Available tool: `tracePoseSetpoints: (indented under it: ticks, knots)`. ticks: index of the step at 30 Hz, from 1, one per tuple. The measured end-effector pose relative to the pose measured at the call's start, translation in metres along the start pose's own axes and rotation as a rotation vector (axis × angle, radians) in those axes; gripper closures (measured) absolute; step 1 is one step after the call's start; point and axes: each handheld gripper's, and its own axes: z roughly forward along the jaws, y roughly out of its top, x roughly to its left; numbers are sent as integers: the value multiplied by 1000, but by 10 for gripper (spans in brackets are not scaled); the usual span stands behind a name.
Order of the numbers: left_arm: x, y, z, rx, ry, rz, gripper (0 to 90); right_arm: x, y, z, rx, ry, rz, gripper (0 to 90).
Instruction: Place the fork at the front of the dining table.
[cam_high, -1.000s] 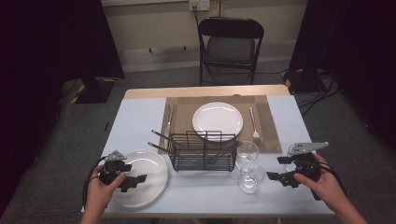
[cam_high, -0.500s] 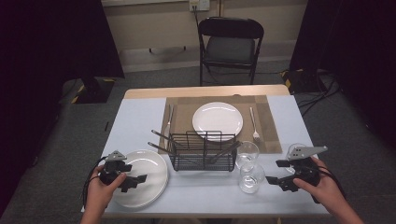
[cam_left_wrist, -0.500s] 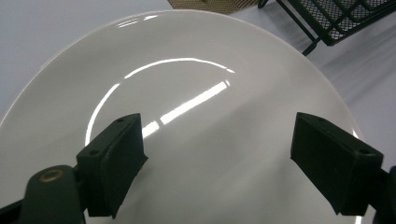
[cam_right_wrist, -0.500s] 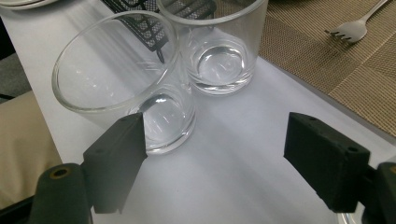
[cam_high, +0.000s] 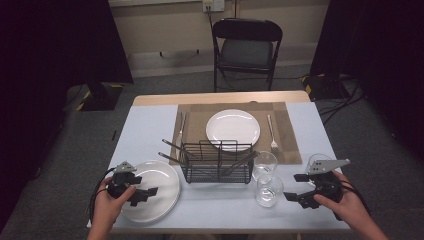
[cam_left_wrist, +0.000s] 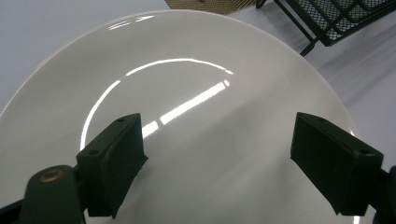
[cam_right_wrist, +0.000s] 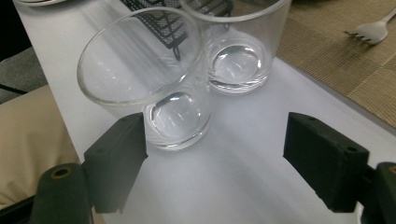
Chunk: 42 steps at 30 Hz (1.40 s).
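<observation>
Two clear glasses stand on the table right of the rack, the nearer glass (cam_high: 269, 190) (cam_right_wrist: 149, 88) and a farther glass (cam_high: 264, 164) (cam_right_wrist: 238, 46). My right gripper (cam_high: 295, 187) (cam_right_wrist: 215, 135) is open just right of the nearer glass, jaws pointing at it. One jaw sits beside the glass base and nothing lies between the pads. My left gripper (cam_high: 145, 192) (cam_left_wrist: 215, 135) hangs open over the white plate stack (cam_high: 160, 175) (cam_left_wrist: 187, 70) at the front left, gripping nothing.
A black wire rack (cam_high: 217, 162) with utensils sits mid-table. Behind it a brown placemat (cam_high: 290, 145) carries a white plate (cam_high: 233, 129), a fork (cam_high: 271, 132) (cam_right_wrist: 373, 30) at the right and cutlery (cam_high: 181, 130) at the left. A folding chair (cam_high: 247, 45) stands beyond the table.
My right gripper has shifted slightly toward the near edge of the table, still open beside the glass. The left gripper has stayed over the plate.
</observation>
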Motion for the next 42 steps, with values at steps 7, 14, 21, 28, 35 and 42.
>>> tracePoseSetpoints:
  ticks: [7, 14, 21, 28, 35, 42]
  knots:
    - [1, -1, 1, 5, 1, -5, 170, 5, -7, 13, 29, 27, -8, 206]
    - [0, -1, 1, 9, 0, -8, 170, 9, -11, 26, 46, 56, -22, 216]
    - [1, -1, 1, 12, 1, -5, 170, 12, -12, 34, 39, 83, -31, 217]
    - [1, -1, 1, 10, 2, -6, 170, 14, -12, 42, 37, 102, -35, 239]
    - [2, -1, 0, 12, 4, -5, 170, 16, -11, 46, 45, 110, -45, 263]
    - [1, -1, 0, 10, -1, -9, 170, 15, -11, 47, 50, 112, -51, 265]
